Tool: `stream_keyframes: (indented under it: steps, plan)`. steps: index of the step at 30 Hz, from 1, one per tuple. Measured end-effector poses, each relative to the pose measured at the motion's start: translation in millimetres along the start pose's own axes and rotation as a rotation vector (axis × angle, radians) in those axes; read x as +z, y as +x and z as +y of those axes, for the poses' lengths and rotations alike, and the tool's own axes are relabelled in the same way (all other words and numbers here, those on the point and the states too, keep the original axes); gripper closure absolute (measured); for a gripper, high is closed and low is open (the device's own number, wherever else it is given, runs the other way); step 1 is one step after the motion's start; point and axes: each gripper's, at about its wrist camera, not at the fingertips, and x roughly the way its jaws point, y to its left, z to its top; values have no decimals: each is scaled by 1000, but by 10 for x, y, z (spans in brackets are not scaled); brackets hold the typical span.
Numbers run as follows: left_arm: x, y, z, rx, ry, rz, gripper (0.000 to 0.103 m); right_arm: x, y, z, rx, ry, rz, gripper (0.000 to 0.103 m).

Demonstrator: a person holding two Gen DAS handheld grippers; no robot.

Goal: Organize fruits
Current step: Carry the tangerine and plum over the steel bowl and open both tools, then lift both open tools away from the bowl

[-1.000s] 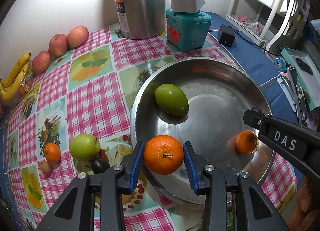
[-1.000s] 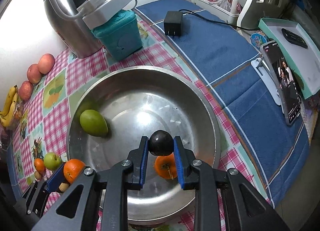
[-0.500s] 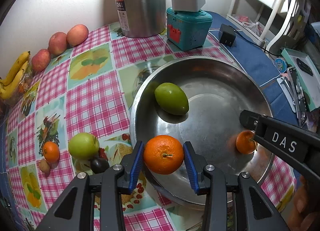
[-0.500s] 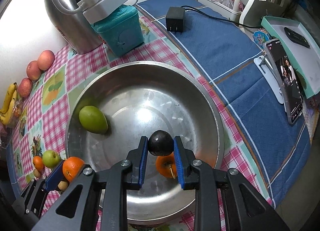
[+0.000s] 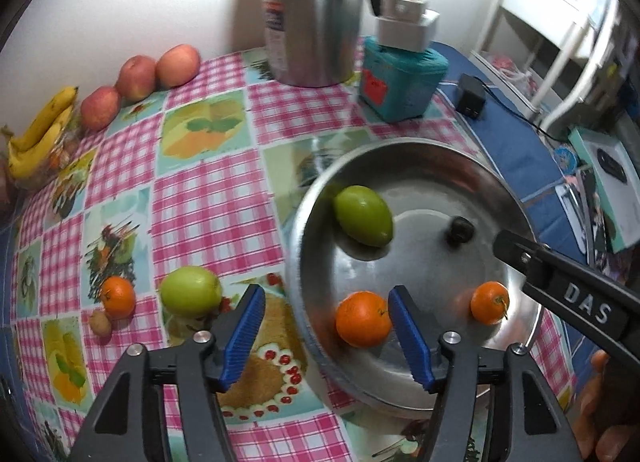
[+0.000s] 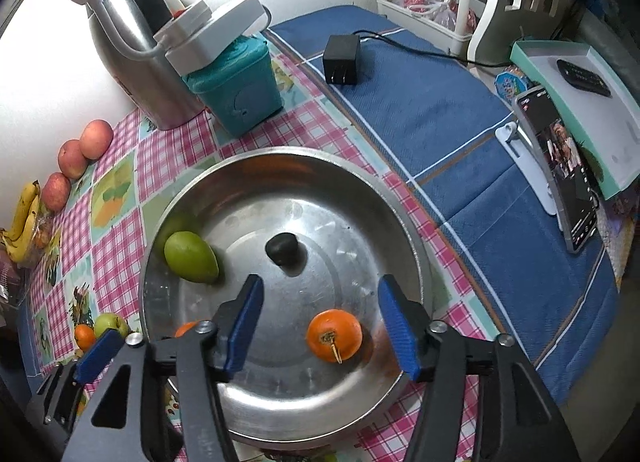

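Note:
A wide steel basin [image 5: 516,197] [image 6: 408,229] holds a green mango [image 5: 363,216] [image 6: 190,257], a dark round fruit [image 5: 460,230] [image 6: 282,249] and two oranges. My left gripper [image 5: 326,336] is opening; the larger orange [image 5: 363,324] lies loose in the basin by its right finger, touched by neither pad. My right gripper [image 6: 320,326] is opening too, above the smaller orange [image 6: 334,335] [image 5: 489,302], with nothing gripped. On the checked cloth to the left lie a green apple [image 5: 190,290], a small orange [image 5: 117,296] and a small brown fruit [image 5: 100,322].
Three red apples [image 5: 138,77] and bananas [image 5: 40,129] line the wall at the far left. A steel kettle [image 5: 312,9] and a teal box [image 5: 402,79] stand behind the basin. A charger [image 6: 342,59], a phone on a stand [image 6: 560,165] and a tray [image 6: 580,101] lie on the blue cloth.
Both grippers have opened. The large orange dropped from the left gripper into the basin; the dark fruit fell from the right gripper and rolled toward the basin's middle.

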Motion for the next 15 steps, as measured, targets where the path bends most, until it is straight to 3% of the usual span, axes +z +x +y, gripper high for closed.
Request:
stream_keyframes:
  steps: [4, 8, 15]
  plan:
    - [13, -33, 200, 34, -71, -4, 27, -4, -26, 6, -8, -12, -9, 34]
    - [5, -75, 525, 45, -196, -5, 27, -21, -29, 33, -17, -28, -3, 34]
    - [-19, -198, 962, 78, -309, -25, 27, -76, -83, 156, -32, -80, -4, 34]
